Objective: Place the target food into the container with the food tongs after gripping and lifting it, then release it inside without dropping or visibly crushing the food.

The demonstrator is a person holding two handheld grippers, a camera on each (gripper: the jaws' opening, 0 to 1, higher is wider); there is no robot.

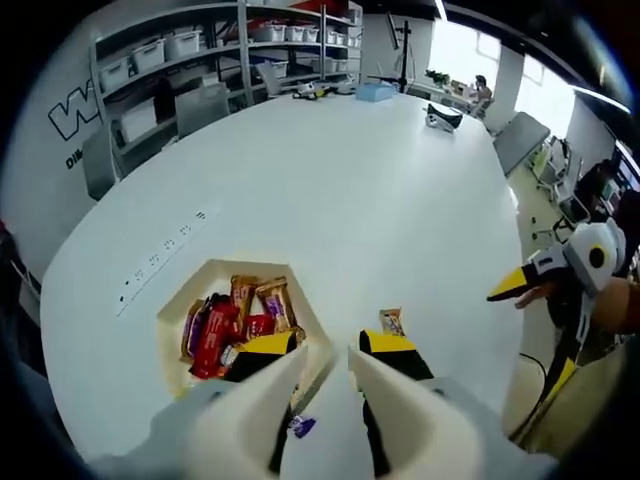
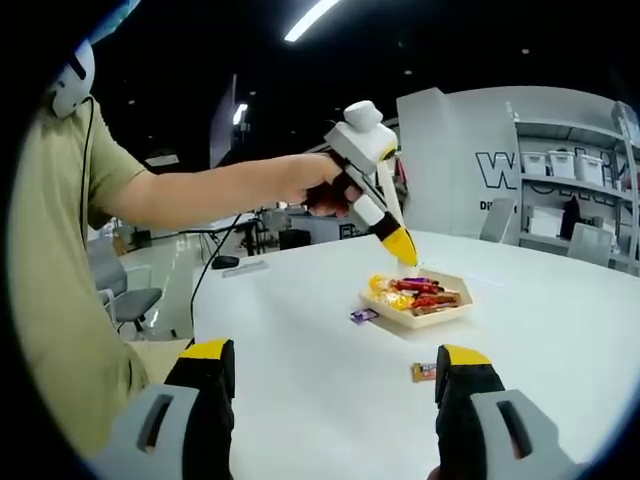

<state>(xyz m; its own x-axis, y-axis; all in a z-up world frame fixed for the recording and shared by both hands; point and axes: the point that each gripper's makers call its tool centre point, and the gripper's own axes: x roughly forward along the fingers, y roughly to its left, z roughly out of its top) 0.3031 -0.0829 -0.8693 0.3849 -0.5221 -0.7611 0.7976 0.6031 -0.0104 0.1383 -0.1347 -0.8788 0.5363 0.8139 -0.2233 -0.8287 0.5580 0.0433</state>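
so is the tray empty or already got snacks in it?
Already holding snacks. The tray has a pile of wrapped bars inside; two more wrapped snacks lie outside it on the table.

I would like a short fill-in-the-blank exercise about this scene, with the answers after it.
1. The snack packets lie in a tray with ___ sides.
2. The table is ___ in colour.
3. The left gripper hovers above the ___.
4. The tips of the right gripper are ___.

Answers: six; white; tray; yellow
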